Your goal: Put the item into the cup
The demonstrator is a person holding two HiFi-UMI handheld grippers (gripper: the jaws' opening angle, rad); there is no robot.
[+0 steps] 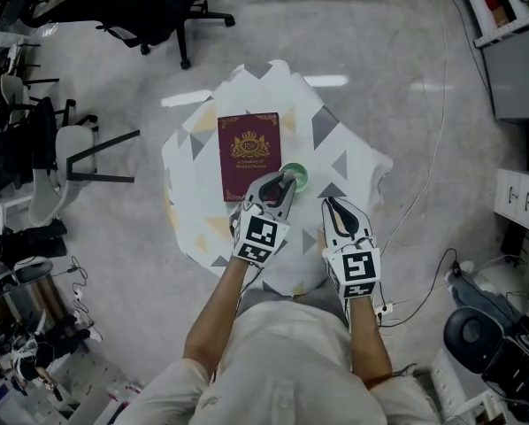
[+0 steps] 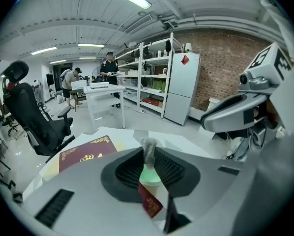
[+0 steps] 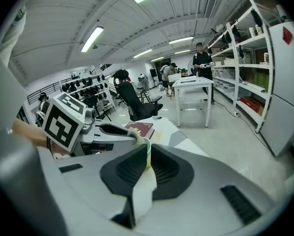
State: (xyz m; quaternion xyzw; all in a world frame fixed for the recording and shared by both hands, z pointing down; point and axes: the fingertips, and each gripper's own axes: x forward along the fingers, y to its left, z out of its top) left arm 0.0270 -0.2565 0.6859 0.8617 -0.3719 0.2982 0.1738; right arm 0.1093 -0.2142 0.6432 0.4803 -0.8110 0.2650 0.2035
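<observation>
now my left gripper (image 1: 283, 184) has its jaws pinched on the grey wad (image 2: 148, 149), poised just above the green cup (image 2: 150, 174) beside the maroon book (image 1: 249, 156). my right gripper (image 1: 329, 205) rests closed and empty nearby. next, i judge: lower slightly and release.

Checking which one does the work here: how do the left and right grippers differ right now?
The left gripper is shut on a grey crumpled wad above the light green cup; the right gripper holds nothing. The left hangs over the cup, the right beside it over the patterned tablecloth. Both aim toward the cup.
</observation>
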